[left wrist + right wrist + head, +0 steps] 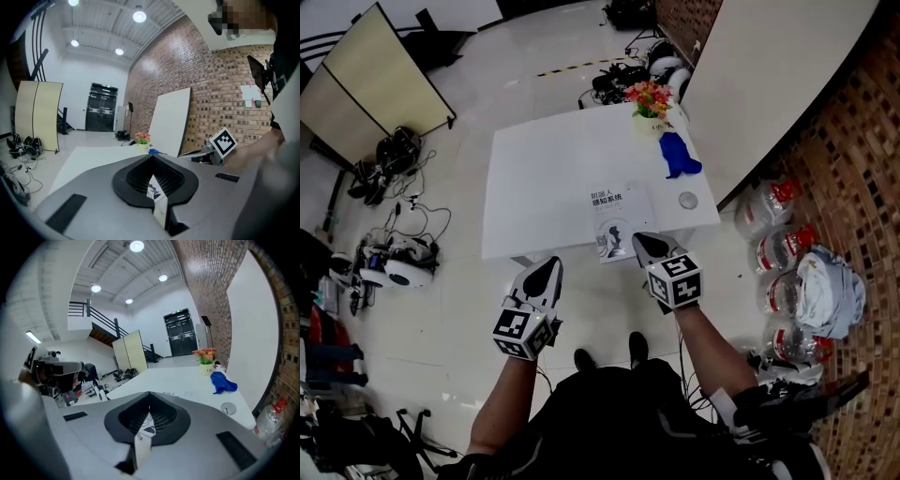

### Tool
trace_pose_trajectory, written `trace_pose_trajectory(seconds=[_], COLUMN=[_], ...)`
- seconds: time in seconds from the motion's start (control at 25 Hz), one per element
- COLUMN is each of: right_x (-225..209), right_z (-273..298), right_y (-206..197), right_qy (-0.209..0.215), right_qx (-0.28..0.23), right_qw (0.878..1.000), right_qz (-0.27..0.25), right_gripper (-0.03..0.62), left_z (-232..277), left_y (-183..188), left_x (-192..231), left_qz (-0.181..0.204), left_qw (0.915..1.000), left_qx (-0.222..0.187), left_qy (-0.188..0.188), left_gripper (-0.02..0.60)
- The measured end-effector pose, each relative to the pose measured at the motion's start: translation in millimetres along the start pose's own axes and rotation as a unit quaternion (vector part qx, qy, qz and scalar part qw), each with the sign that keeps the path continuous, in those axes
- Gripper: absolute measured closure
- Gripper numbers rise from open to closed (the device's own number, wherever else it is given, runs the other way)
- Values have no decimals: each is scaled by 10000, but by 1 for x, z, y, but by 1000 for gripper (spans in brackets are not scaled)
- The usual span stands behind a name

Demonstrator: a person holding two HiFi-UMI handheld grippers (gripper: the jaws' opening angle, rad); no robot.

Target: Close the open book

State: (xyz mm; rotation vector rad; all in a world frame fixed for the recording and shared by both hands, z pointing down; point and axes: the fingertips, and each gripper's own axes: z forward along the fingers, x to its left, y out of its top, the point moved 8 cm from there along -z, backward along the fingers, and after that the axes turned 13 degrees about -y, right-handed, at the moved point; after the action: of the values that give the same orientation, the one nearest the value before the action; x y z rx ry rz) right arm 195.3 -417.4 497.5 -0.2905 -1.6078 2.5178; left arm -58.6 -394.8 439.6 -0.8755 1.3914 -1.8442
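The book [617, 221] lies closed on the white table [539, 178], near its front edge, its pale cover with dark print facing up. Both grippers hang in front of the table, above the floor, and point toward it. My right gripper [644, 243] is shut with nothing in it, and its tip overlaps the book's near right corner in the head view. Lower and to the left of the book, my left gripper [547, 270] has its jaws closed together, also without a load. In the gripper views, the left gripper [152, 157] and the right gripper [149, 394] each show jaws meeting along a seam.
A flower pot [651, 103], a blue cloth [679, 156] and a round cable cap [688, 200] sit on the table's right side. Water jugs [780, 251] stand by the brick wall at right. Cables and gear [394, 262] litter the floor at left. A white board [769, 75] leans behind.
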Motion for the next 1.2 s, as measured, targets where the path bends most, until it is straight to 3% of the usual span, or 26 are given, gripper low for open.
trace_pose_trajectory(seconds=[0.4, 0.68, 0.8, 0.92, 1.2], right_x=[32, 109, 152, 186, 243], right_z=[-50, -111, -148, -188, -274], right_y=[7, 4, 1, -3, -26], right_qy=[413, 138, 121, 89, 262], right_qx=[-341, -683, -757, -873, -793], right_qw=[9984, 9972, 9969, 9961, 9964], right_qz=[-167, -282, -181, 10, -129], right_gripper=[594, 594, 594, 594, 594], left_z=[-47, -138, -191, -239, -313], left_y=[6, -7, -14, -23, -32], left_x=[-40, -74, -93, -110, -170], left_qz=[-81, -104, -40, -219, -167], left_qw=[9994, 9991, 9990, 9981, 9973], left_qx=[-289, -391, -455, -556, -647], left_qy=[146, 107, -2, -136, -312], left_gripper=[584, 584, 584, 584, 584])
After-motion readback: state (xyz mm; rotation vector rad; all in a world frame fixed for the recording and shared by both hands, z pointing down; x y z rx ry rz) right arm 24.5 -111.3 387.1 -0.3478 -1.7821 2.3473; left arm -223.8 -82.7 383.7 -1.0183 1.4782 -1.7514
